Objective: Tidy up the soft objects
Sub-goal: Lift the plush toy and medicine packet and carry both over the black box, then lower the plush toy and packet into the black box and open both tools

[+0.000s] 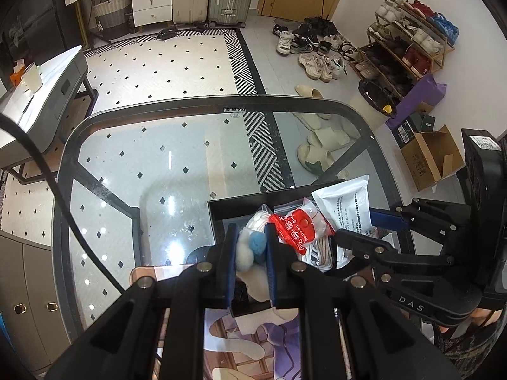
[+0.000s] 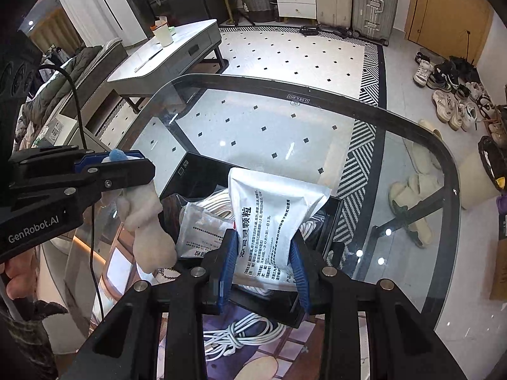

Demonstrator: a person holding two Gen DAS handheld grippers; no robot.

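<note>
We're over the glass table (image 1: 133,164), its dark rim curving round us, and on it sits the black box (image 1: 218,212), open-topped and already crowded. Biggest thing in there is the white foil pouch (image 2: 272,209) with printed Chinese text, standing tilted up out of the box, and our right gripper (image 2: 264,258) has its blue pads pressed in on the pouch's lower sides, jaws narrowed onto it. Beside it we've got the cream plush toy (image 2: 149,221) hanging down from our left gripper (image 1: 252,250), jaws closed close on its fluffy white head and small blue pom-pom (image 1: 258,243), the toy dangling above the near left corner of the box. Down inside we see a red-labelled clear bag (image 1: 301,224) lying against the pouch, a smaller silvery sachet (image 2: 202,231) and coils of white cord. In front of the box, a bundled white cable (image 2: 237,335) rests on the printed mat (image 2: 272,357).
</note>
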